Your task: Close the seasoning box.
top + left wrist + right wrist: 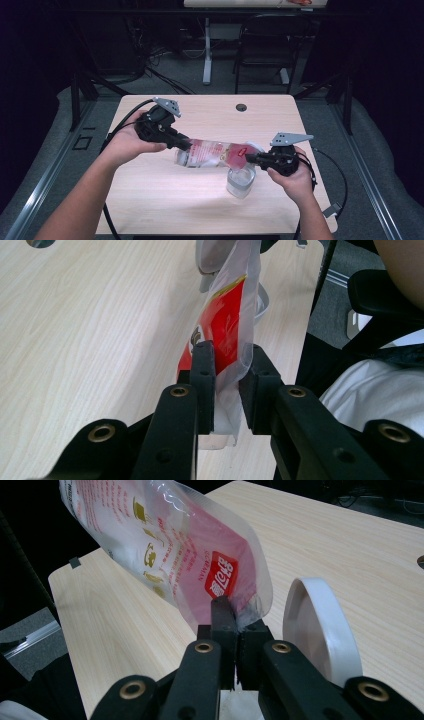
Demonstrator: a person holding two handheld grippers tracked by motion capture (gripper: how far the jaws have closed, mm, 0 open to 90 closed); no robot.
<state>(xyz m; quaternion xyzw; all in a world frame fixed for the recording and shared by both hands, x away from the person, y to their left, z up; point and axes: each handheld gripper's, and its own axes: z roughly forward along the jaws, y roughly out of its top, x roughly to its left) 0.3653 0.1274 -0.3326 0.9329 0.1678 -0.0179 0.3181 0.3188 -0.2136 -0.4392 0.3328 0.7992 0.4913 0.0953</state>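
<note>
step: both grippers hold a clear plastic pouch with red print (212, 153) stretched between them in the air, over the front-right part of the pale wooden table (165, 200). Looks like pouring or opening prep above the clear plastic jar (240, 182).
left gripper (186, 144): clenched on one end of the pouch; in the left gripper view the film (225, 347) is pinched between the jaws.
right gripper (248, 158): clenched on the other end, jaws nearly together on the sealed rim (235, 605), just below the red logo.
pouch: roughly level, slightly lower at the right end, which sits right above the jar mouth.
jar: upright, near the table's front-right corner, lid off.
white round lid (320, 630): on edge just beside the right gripper's jaws; can't tell what props it.
contents: can't tell whether the pouch is open or anything is flowing.
next: my guess, raise the left end so the contents slide to the right end; keep that end centred over the mouth, both grips firm.
risk: thin film may slip; spill beside the jar.
</note>
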